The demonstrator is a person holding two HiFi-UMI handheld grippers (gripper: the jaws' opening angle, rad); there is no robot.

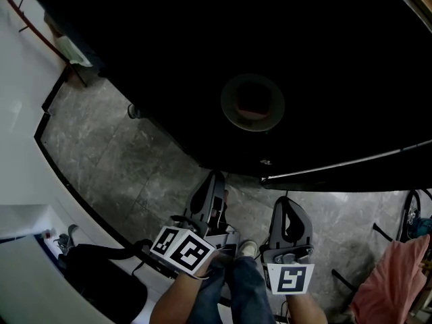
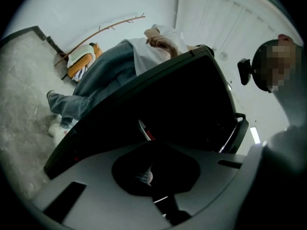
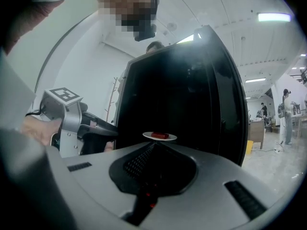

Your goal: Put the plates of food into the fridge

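Note:
A round plate (image 1: pixel 252 103) with a red piece of food lies on a large black tabletop (image 1: pixel 324 59). My two grippers hover over the grey floor just short of the table's near edge, both pointing toward the plate. The left gripper (image 1: pixel 216 175) is rolled to one side and its jaws are shut on nothing. In its own view the left gripper (image 2: pixel 149 143) sees the plate (image 2: pixel 145 130) tilted and edge-on. The right gripper (image 1: pixel 285 201) also looks shut and empty. Straight ahead of the right gripper (image 3: pixel 154 143) lies the plate (image 3: pixel 159 136), with the left gripper (image 3: pixel 96 128) at its left.
The floor (image 1: pixel 121 160) is grey stone tile. A black bag (image 1: pixel 101 285) lies at the lower left and a pink cloth (image 1: pixel 395 272) hangs at the lower right. A person in jeans (image 2: pixel 103 75) is beyond the table. Other people (image 3: pixel 286 114) stand far off.

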